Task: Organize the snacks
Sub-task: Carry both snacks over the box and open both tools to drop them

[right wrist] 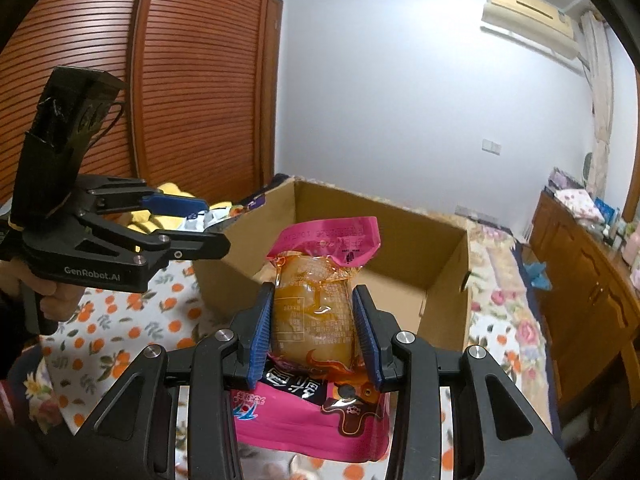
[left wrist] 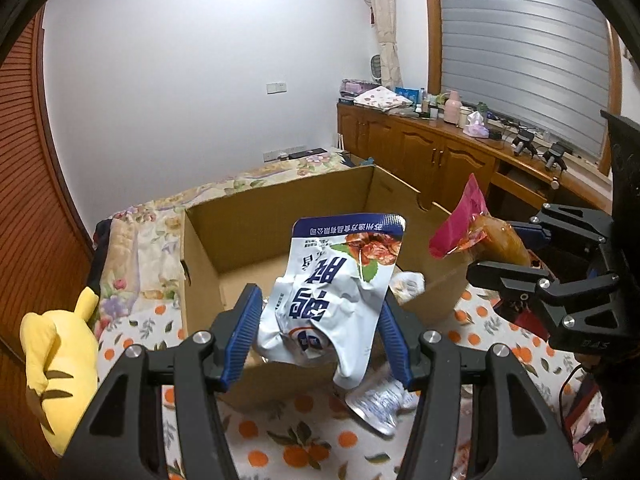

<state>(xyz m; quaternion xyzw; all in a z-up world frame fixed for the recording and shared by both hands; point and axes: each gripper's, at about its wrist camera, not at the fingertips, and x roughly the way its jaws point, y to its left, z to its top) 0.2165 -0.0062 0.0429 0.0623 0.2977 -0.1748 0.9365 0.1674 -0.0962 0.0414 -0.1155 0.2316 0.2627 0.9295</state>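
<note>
My left gripper (left wrist: 320, 320) is shut on a white and blue snack pouch (left wrist: 340, 280) and holds it upright over the near edge of an open cardboard box (left wrist: 248, 224). My right gripper (right wrist: 316, 320) is shut on a pink-topped pouch with orange-brown contents (right wrist: 320, 280), held just before the box (right wrist: 448, 280). The right gripper and its pouch (left wrist: 472, 232) show at the right of the left wrist view. The left gripper (right wrist: 192, 224) shows at the left of the right wrist view. A pink snack bag (right wrist: 320, 420) lies under my right gripper. A silvery packet (left wrist: 380, 404) lies below my left gripper.
The box stands on a bed with an orange-print cloth (left wrist: 288, 440). A yellow plush toy (left wrist: 56, 360) lies at the left. A small white packet (left wrist: 408, 284) sits inside the box. Wooden cabinets (left wrist: 432, 148) with clutter line the right wall.
</note>
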